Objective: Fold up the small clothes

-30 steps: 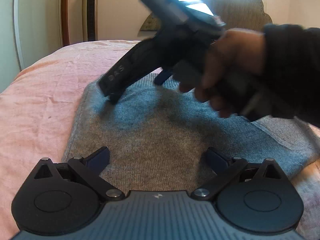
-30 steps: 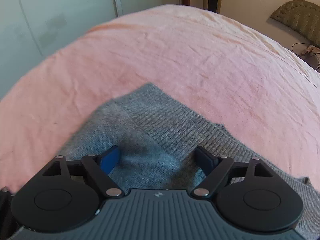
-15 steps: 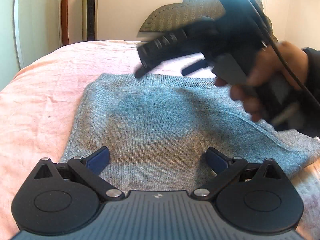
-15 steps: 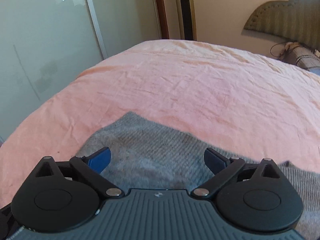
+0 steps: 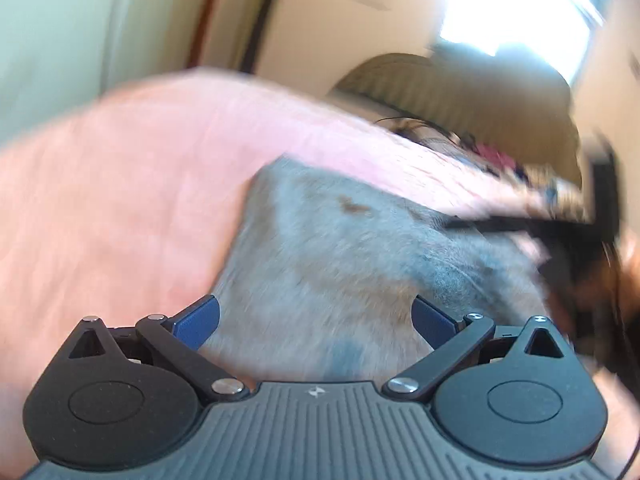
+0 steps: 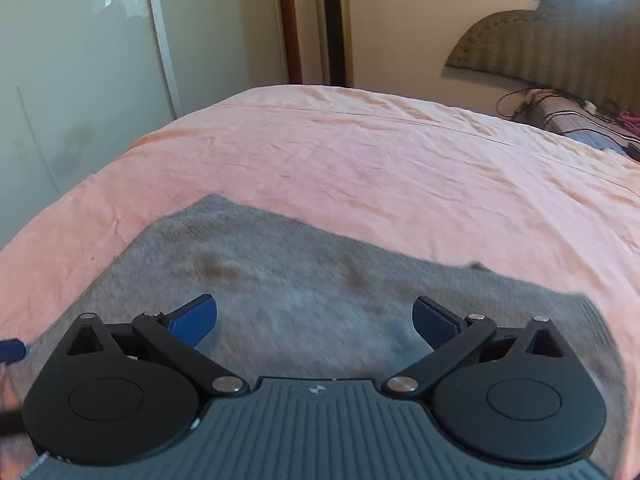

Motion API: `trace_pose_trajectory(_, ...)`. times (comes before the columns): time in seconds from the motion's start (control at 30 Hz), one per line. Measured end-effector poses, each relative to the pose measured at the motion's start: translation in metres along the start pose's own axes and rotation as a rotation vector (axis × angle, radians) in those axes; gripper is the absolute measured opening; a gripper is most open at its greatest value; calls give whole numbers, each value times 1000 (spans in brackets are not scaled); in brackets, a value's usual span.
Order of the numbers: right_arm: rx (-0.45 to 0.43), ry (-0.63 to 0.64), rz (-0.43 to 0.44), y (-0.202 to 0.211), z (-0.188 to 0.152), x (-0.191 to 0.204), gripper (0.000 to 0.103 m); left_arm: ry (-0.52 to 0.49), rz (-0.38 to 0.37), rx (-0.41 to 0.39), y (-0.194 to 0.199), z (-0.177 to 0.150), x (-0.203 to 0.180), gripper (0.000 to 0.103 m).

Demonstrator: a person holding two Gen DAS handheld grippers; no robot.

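Both grippers we find with their jaws spread wide and nothing between the blue pads. Left gripper (image 5: 315,318) hangs above the near part of a grey knitted garment (image 5: 340,264), its left finger over the garment's left edge where the knit meets the pink bedsheet (image 5: 120,200). We cannot tell whether the pads touch the cloth. That view is heavily blurred, so we report detail there with caution.

Right gripper (image 6: 315,316) sits over the same garment (image 6: 280,280), both fingers above grey knit, empty. From this view we note the garment lying flat on the pink sheet (image 6: 380,168), its far edge running at a slant across the bed, with one corner towards the left and the other edge reaching the right side of the frame. Two faint brownish patches show on the knit.

In the left wrist view we record a dark, smeared form at the right edge, which appears to be the other gripper body with a hand (image 5: 628,256) on it; its outline is too blurred to describe further.

Beyond the bed we observe a padded olive headboard (image 6: 560,40), cables and small items on a surface (image 6: 560,116) beside it, a tall slim tower appliance (image 6: 332,20) against the wall, and a pale glossy wardrobe door (image 6: 80,60) with flower motifs.
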State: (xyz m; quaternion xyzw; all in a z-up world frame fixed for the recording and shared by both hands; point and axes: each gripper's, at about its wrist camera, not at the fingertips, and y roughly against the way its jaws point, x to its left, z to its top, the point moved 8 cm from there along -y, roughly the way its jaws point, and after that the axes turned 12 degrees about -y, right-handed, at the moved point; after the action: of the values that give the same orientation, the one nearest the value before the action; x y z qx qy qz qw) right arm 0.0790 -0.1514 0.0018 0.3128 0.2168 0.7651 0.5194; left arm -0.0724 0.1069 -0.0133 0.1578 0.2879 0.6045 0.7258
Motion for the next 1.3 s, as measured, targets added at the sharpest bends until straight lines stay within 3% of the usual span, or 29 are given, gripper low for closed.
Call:
trace_pose_trajectory(0.07,-15,-17,-79,21,-21,-32,103,132,-35,26,3,-9,10,103)
trace_pose_trajectory(0.17,-21,-23,-179,33,-48,-66,103,233,-86,7,4,-9,10,103)
trace_pose_trajectory(0.23,-100,-24,-168,33,-61,-78,103,378,-145,20,-3,-8,15,103)
trace_pose_trajectory(0.3,-129,-40,-149,34,-65,-83,103,517,-150,5,-1,-7,22,103)
trace_pose_trajectory(0.37,-130,-39,-153,34,-65,-83,103,593,-135,10,1,-7,27,103)
trace_pose_trajectory(0.5,-133,-59,-135,36,-66,-86,103,640,-57,49,5,-19,34,103)
trace_pose_trajectory(0.73,-145,-94,-102,42,-65,-88,103,627,39,2,-8,-9,28,99)
trace_pose_trajectory(0.77,-146,-98,-98,43,-65,-89,103,615,56,-14,-12,-7,28,88)
trace_pose_trajectory(0.8,-147,-102,-94,43,-65,-89,103,607,61,9,-21,-6,26,33)
trace_pose_trajectory(0.83,-149,-106,-91,43,-65,-89,103,606,55,74,-33,-9,24,5)
trace_pose_trajectory(0.87,-150,-109,-89,44,-65,-90,103,609,61,114,-41,-12,23,6)
trace_pose_trajectory(0.9,-151,-111,-88,44,-65,-90,103,610,67,94,-42,-10,23,6)
trace_pose_trajectory(1.03,-152,-113,-88,44,-65,-90,103,544,120,82,-37,-1,18,6)
trace_pose_trajectory(1.1,-150,-110,-91,44,-66,-90,103,420,173,65,-34,10,9,6)
trace_pose_trajectory(1.17,-148,-106,-96,44,-66,-90,103,122,207,14,-28,29,-28,6)
trace_pose_trajectory(1.23,-145,-99,-103,44,-67,-89,103,-249,203,-45,-25,34,-84,6)
trace_pose_trajectory(1.3,-144,-110,-106,47,-64,-88,103,-476,159,-38,-30,17,-124,6)
